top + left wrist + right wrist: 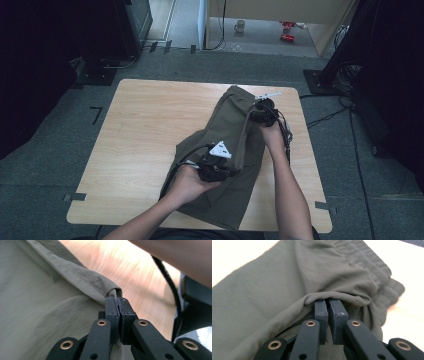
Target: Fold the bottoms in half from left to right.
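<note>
From the high view, one olive-green garment [235, 150] is lying on the right half of one wooden table [140, 140], its elastic waistband toward the table's far edge and its lower part reaching the near edge. Two forearms are coming in from the near edge, each hand carrying one gripper. The left gripper [235, 167] is sitting over the middle of the garment, the hand cupped behind it and the wrist turned inward, pointing across the cloth toward the right arm. The right gripper [252, 116] is resting at the garment's right side near the waistband, the arm stretched out straight along the garment's right edge. A long fold of cloth is running between the two grippers.

In the left gripper view, the jaws are pressed together on a stitched hem of the garment [37, 297] — the fabric is bunching just above the tips, with bare table beyond it and the other forearm crossing the top corner.

In the right gripper view, the jaws are standing nearly together, pinching a fold of the garment [274, 290] that drapes over their tips — the ribbed waistband is lying just beyond.
</note>
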A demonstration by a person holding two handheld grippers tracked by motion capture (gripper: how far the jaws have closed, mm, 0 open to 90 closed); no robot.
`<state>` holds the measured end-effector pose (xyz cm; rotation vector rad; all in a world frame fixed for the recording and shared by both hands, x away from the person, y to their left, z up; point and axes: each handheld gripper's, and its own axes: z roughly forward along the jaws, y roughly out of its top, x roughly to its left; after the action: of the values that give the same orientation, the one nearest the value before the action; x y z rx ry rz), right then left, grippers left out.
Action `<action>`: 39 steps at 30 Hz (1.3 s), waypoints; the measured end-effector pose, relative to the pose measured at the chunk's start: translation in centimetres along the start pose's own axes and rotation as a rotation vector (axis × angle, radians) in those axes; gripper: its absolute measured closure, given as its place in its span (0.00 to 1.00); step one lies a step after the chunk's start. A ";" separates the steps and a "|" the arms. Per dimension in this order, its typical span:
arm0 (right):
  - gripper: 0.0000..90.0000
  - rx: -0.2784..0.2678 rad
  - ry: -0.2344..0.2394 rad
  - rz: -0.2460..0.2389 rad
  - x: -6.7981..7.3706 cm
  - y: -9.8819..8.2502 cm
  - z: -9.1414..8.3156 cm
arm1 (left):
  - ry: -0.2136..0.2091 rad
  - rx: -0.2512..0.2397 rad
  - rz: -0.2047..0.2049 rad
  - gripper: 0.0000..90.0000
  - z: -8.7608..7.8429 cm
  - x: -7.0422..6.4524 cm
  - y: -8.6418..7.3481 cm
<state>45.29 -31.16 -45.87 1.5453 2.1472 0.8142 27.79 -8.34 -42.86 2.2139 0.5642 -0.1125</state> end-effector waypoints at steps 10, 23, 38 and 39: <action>0.84 0.031 -0.018 0.006 -1.1 -1.4 0.4 | -0.103 0.004 -0.015 0.75 1.9 -0.9 0.0; 0.84 -0.032 0.008 0.054 -1.5 -1.8 -1.3 | 0.036 -0.002 0.066 0.71 0.0 2.1 -0.4; 0.84 -0.135 0.052 0.069 -1.1 -2.8 -4.7 | 0.128 -0.032 0.041 0.70 -1.7 8.8 -1.7; 0.84 -0.139 0.058 0.069 -1.0 -3.0 -4.9 | 0.133 -0.038 0.034 0.70 -1.8 9.3 -1.7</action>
<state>40.48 -33.97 -44.03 1.5498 2.0396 1.0201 35.17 -2.68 -45.36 2.2044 0.5966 0.0634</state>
